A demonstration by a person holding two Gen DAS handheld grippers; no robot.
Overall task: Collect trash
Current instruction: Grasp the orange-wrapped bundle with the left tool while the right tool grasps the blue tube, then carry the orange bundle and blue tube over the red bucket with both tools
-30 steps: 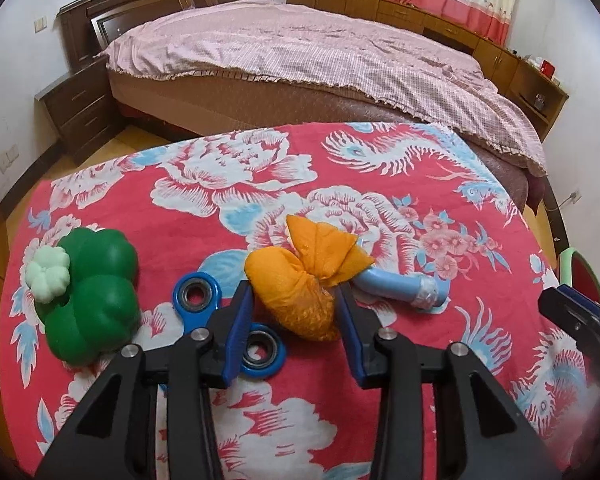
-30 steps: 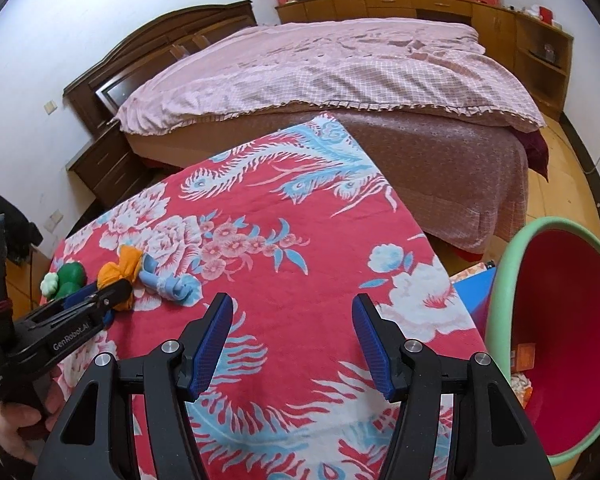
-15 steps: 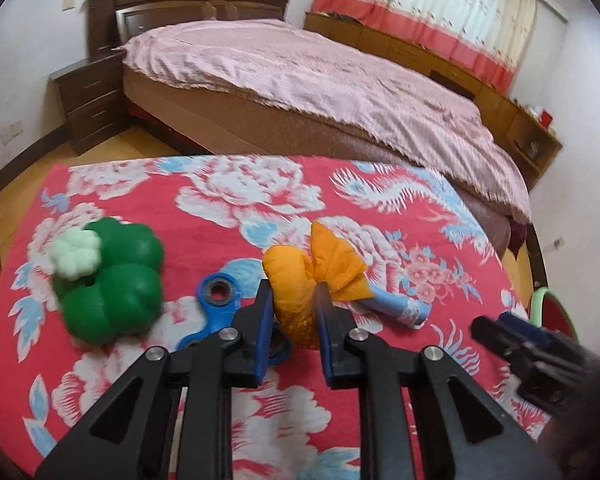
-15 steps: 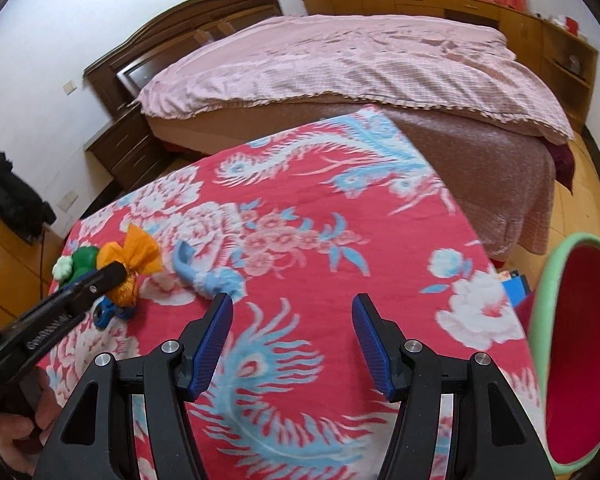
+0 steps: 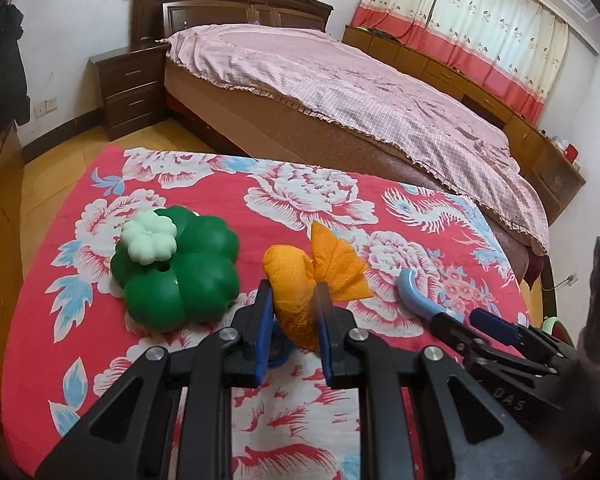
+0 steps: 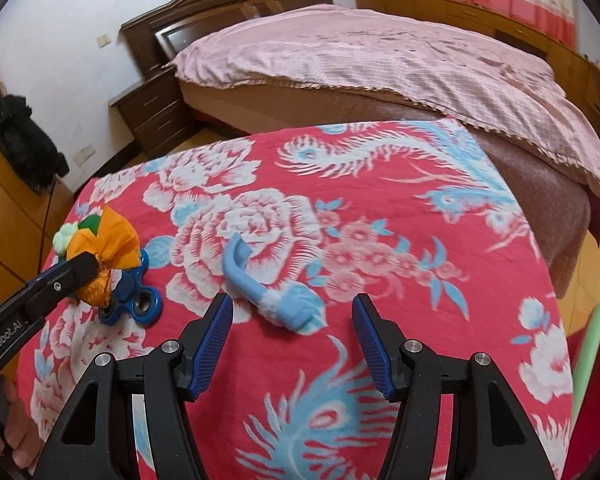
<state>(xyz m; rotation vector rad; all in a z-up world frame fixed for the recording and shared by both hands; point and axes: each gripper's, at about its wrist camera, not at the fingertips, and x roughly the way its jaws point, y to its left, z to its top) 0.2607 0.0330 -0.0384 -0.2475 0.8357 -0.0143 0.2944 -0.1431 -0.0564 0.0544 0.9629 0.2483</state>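
Behind your table stands a bed (image 5: 340, 92) with a pink cover; its far end is cut off by the edge of the left view. The table itself is under a red flowered cloth (image 6: 340, 208), and you cannot see any bare table surface.

At the right edge of the right view there is a bin (image 6: 592, 360), red inside with a green rim; only a slice of it shows. On the cloth sits a green clover toy (image 5: 176, 276) with a pale small clover on top. In the right view it is almost fully hidden behind the orange wrapper.

Your left gripper (image 5: 294, 322) is closed tight on the orange wrapper (image 5: 300, 280): both blue pads press its lower part, and the twisted top sticks out above them. Whether its bottom touches the cloth you cannot tell.

Your right gripper (image 6: 292, 344) stands about half open with nothing between the pads. The blue curved piece (image 6: 260, 280) lies on the cloth just in front of them, blurred in that view; in the left view its lower end is covered by the right gripper.

The blue spinner (image 6: 134, 292) lies beside and partly under the wrapper. In the left view only a small part of it shows between the left pads.
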